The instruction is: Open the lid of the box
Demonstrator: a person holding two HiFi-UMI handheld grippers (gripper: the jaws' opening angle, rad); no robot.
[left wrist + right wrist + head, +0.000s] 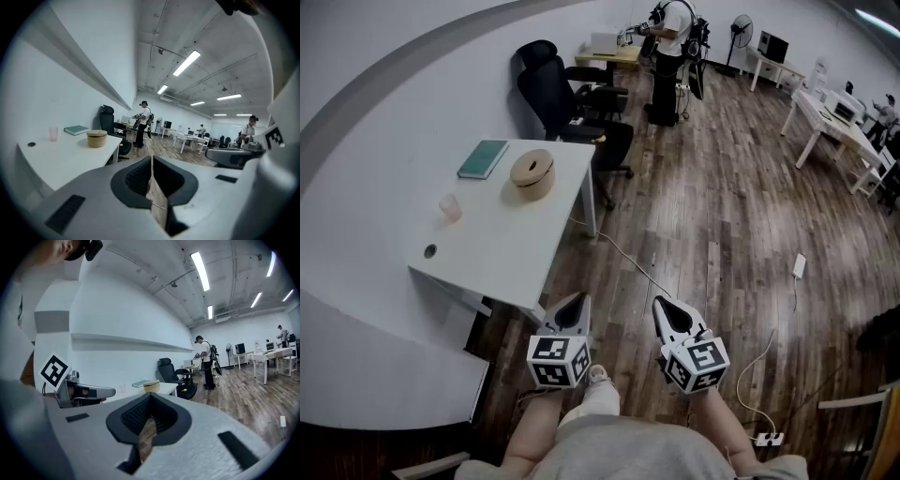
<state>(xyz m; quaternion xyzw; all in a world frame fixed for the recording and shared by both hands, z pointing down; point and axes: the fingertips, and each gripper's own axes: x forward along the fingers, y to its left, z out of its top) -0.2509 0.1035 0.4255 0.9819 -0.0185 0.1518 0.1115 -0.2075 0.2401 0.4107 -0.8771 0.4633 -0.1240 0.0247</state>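
A round tan box (pixel 532 174) with its lid on stands on the white table (pixel 516 253), toward the far right side. It also shows as a small round box (pixel 96 138) in the left gripper view and as a distant box (pixel 151 386) in the right gripper view. My left gripper (pixel 577 302) and right gripper (pixel 662 307) hang side by side over the wooden floor, well short of the table. Both are shut with nothing between the jaws. The left gripper's (pixel 152 158) tips meet, and so do the right gripper's (pixel 150 397).
A green book (pixel 483 158) and a clear pink cup (pixel 450 208) lie on the table beside the box. Black office chairs (pixel 572 103) stand behind the table. A person (pixel 670 56) works at a far desk. White cables (pixel 628 258) run across the wooden floor.
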